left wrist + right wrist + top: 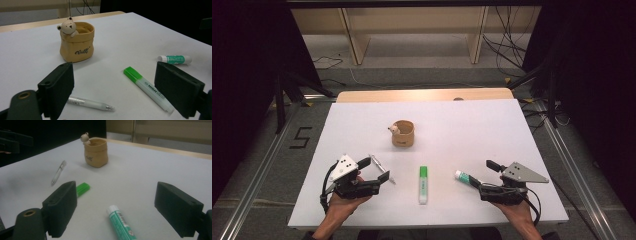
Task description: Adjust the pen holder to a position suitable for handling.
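Pen (381,168) touches left hand-held gripper (383,176), seemingly.

Grey floor (422,55), wooden shelf legs (354,42), dim surroundings

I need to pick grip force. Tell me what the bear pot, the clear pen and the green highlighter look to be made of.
Bear pot: probably glazed ceramic or resin; smooth tan walls moulded like a sack, soft sheen.
Clear pen: frosted translucent plastic barrel with what looks like a metal tip.
Green highlighter: matte white plastic body with printed lettering, glossy green cap.
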